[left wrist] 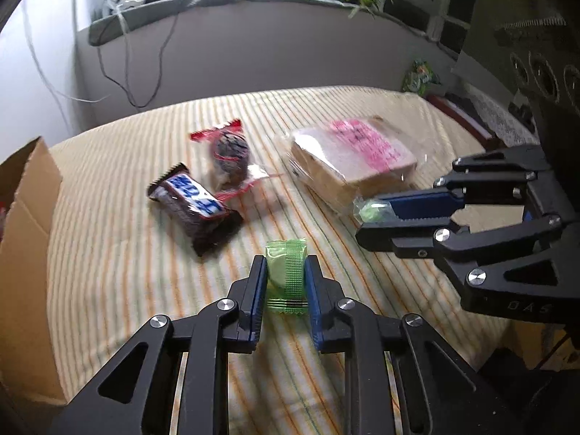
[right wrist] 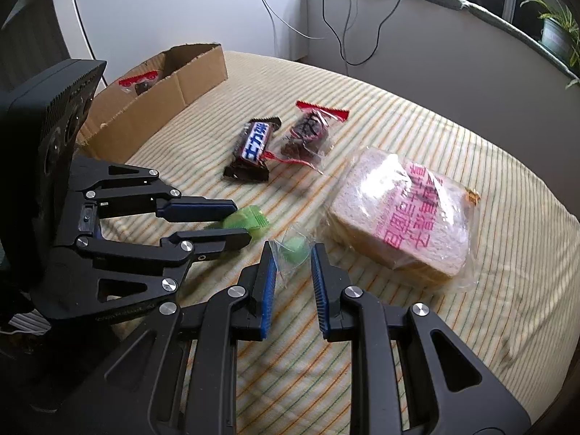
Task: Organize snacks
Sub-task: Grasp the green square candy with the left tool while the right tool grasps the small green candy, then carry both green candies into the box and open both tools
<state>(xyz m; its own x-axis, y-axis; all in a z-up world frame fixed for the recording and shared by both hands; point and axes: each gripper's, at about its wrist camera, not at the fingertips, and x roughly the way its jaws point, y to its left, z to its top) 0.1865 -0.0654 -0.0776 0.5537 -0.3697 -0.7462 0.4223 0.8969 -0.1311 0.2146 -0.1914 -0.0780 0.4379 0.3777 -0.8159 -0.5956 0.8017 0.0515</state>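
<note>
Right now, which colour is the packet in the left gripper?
Green packet, clearest in the left wrist view.
</note>
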